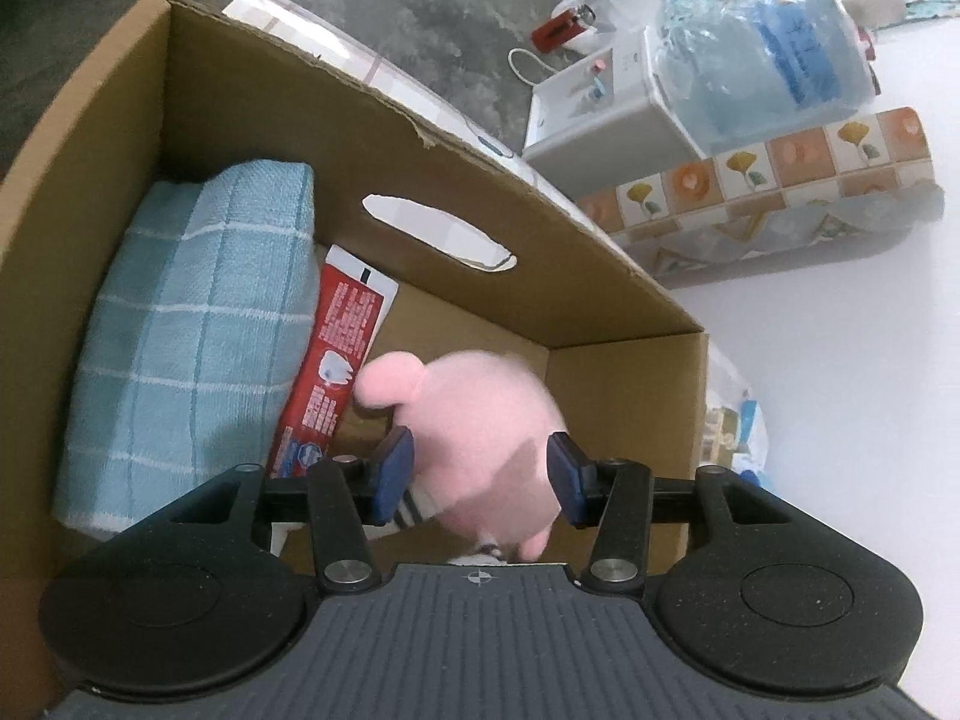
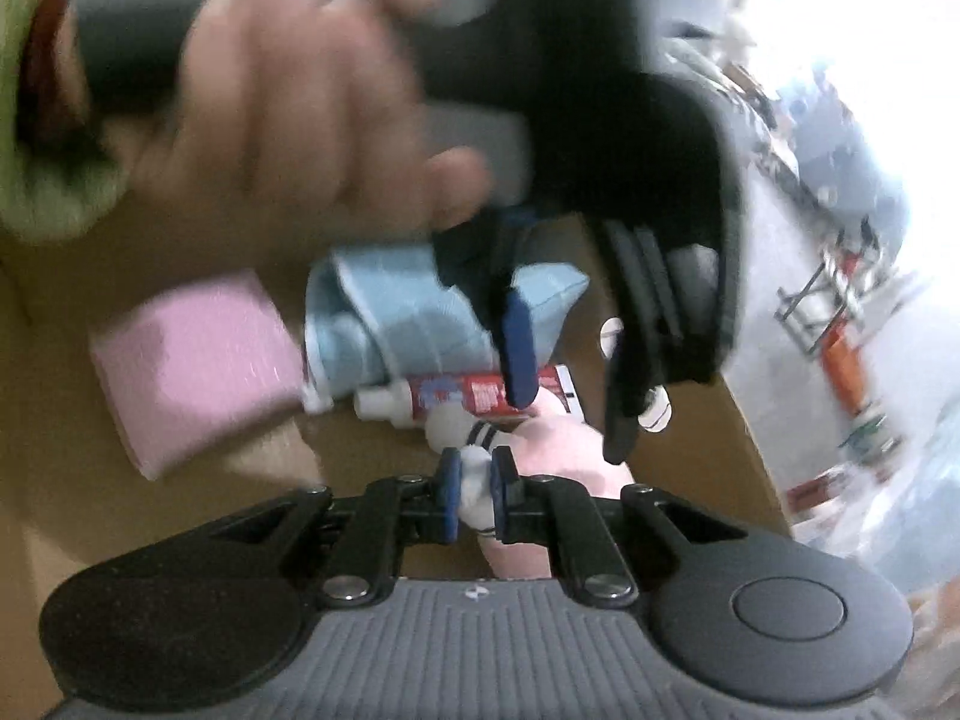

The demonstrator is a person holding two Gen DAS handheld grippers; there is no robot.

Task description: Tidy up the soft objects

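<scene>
We hold two tongs over one cardboard box [image 1: 252, 138], both pointing down into it. The left gripper [image 1: 480, 474] has its blue pads on either side of a pink plush toy [image 1: 474, 420]; they seem to press its soft body, so we judge it clamped on the toy. The right gripper [image 2: 475, 495] is closed on a small white limb of the same plush toy [image 2: 564, 450], beside a dark striped band (a sock or cuff, we think). We judge that the two tongs share the toy so that one steadies the body while the other guides the limb down into the box.

The toy is low in the near right part of the box, seen from the left wrist. Just to its left lies a red toothpaste tube [image 1: 336, 372], and further left a folded blue checked towel [image 1: 192, 324] stands against the box wall. In the right wrist view a pink folded cloth [image 2: 192, 360] lies apart to the left of the towel. The soft things stand side by side, probably to save room.

The tube carries a white tooth picture and small white writing, too blurred to read. Outside the box, far right, a water bottle [image 1: 774, 66] has a blue label, also not readable.
</scene>
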